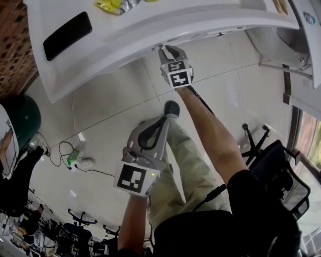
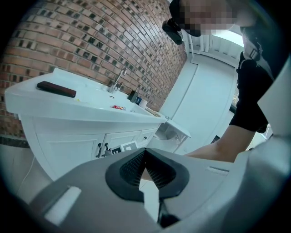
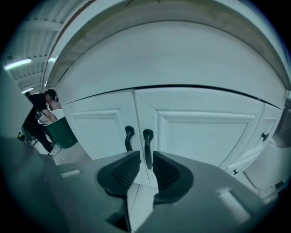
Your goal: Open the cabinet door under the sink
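The white cabinet under the sink counter (image 1: 150, 30) has two doors, left (image 3: 97, 129) and right (image 3: 204, 132), each with a black upright handle. My right gripper (image 3: 146, 157) is right up against them. Its jaws stand a little apart, and the right door's handle (image 3: 148, 141) runs down into the gap; I see no pad pressing on it. The left door's handle (image 3: 129, 136) stands just outside the left jaw. In the head view the right gripper (image 1: 164, 50) reaches under the counter edge. My left gripper (image 1: 163, 123) hangs back near my knee, its tips (image 2: 145, 152) together on nothing.
A flat black thing (image 1: 67, 35) and a yellow packet (image 1: 113, 5) lie on the counter, near a faucet (image 2: 117, 82). A green bin (image 3: 61, 132) and a person stand left of the cabinet. Cables (image 1: 65, 150) trail on the floor; an office chair (image 1: 281, 165) is at my right.
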`<state>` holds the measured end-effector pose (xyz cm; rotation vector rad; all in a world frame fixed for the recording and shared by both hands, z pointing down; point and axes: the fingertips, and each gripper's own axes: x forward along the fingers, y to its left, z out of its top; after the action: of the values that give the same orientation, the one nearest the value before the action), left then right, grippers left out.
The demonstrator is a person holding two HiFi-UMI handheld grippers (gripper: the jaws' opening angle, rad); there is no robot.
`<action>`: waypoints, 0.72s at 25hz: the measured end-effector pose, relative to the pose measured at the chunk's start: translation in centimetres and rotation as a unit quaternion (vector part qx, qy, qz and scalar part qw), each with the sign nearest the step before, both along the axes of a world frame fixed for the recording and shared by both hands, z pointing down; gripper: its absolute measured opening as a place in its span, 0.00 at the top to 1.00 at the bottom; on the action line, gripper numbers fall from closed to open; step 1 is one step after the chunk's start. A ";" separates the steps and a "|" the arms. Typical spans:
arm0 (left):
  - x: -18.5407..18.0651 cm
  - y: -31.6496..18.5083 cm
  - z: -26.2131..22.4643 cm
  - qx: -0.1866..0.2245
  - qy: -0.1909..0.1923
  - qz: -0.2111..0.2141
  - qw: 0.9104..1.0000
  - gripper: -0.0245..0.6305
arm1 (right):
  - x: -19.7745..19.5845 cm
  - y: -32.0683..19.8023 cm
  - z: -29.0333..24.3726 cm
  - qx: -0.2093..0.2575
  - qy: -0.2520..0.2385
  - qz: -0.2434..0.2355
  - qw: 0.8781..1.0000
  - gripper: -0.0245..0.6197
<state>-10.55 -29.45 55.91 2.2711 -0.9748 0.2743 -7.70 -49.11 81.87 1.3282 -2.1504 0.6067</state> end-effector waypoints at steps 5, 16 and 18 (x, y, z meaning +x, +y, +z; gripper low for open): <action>0.0 0.1 0.3 -0.007 -0.003 -0.005 1.000 0.94 | -0.4 -1.4 1.0 -0.004 0.011 -0.011 1.000 0.85; 0.5 1.2 0.2 -0.004 -0.005 -0.004 1.000 0.94 | -0.6 -1.6 1.0 -0.004 0.030 -0.038 0.999 0.91; 0.6 1.7 0.2 -0.004 -0.006 0.000 1.000 0.94 | -0.5 -0.9 0.9 -0.010 0.032 -0.045 0.998 0.91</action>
<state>-9.99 -27.74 56.08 2.2657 -0.9778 0.2920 -8.24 -50.00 82.81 1.2169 -2.1338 0.5428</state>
